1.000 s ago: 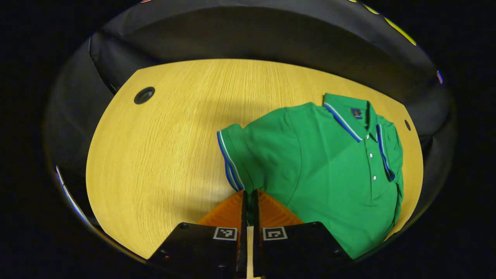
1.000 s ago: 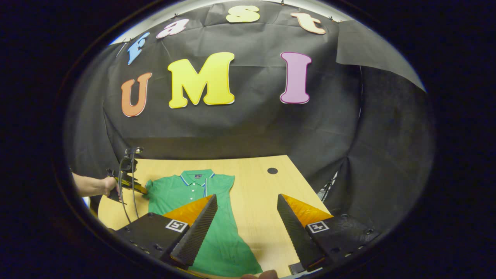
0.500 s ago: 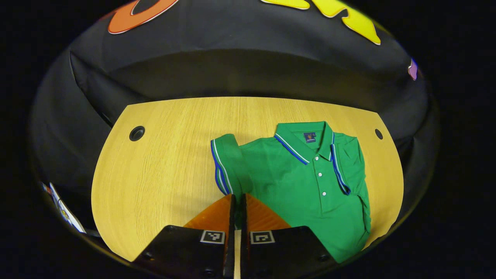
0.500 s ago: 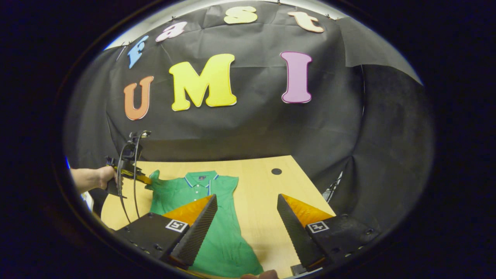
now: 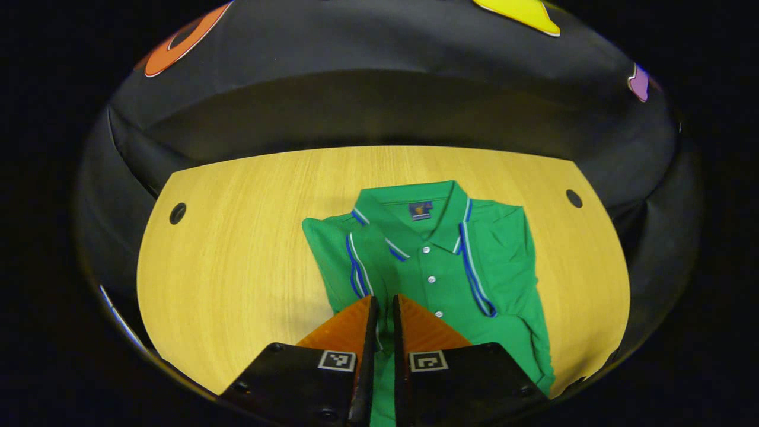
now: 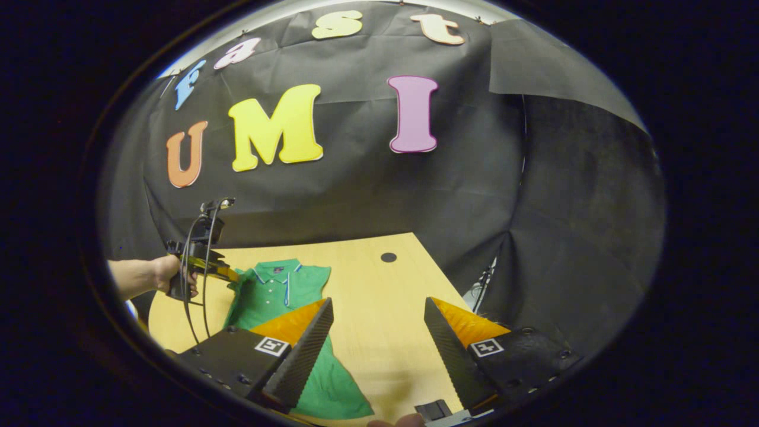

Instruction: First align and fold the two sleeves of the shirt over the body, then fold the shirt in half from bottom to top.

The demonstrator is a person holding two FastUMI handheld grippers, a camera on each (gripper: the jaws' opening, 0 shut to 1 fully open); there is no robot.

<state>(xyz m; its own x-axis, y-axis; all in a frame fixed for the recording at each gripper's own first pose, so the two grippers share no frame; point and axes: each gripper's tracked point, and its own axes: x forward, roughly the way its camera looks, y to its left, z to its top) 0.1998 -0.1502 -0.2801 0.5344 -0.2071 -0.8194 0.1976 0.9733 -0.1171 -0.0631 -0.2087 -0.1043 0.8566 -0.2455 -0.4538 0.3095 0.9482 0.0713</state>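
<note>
A green polo shirt (image 5: 450, 267) with blue and white trim lies collar-up on the wooden table (image 5: 237, 249). My left gripper (image 5: 382, 301) is shut on the shirt's left sleeve (image 5: 350, 261), held over the left side of the body. The other sleeve (image 5: 498, 249) lies folded flat over the body. In the right gripper view, my right gripper (image 6: 376, 311) stands open above the table (image 6: 379, 284), right of the shirt (image 6: 278, 290), with nothing between its fingers. The left gripper (image 6: 228, 274) shows there too, held by a hand (image 6: 154, 276) at the shirt's shoulder.
Two round cable holes (image 5: 177, 212) (image 5: 573, 197) sit near the table's far corners; one hole (image 6: 388, 257) appears in the right gripper view. Bare wood stretches left of the shirt. Black cloth walls close in behind and at both sides.
My left gripper has carried the left sleeve rightward, from beside the shirt onto its body. The right gripper has stayed open and shifted only slightly.
</note>
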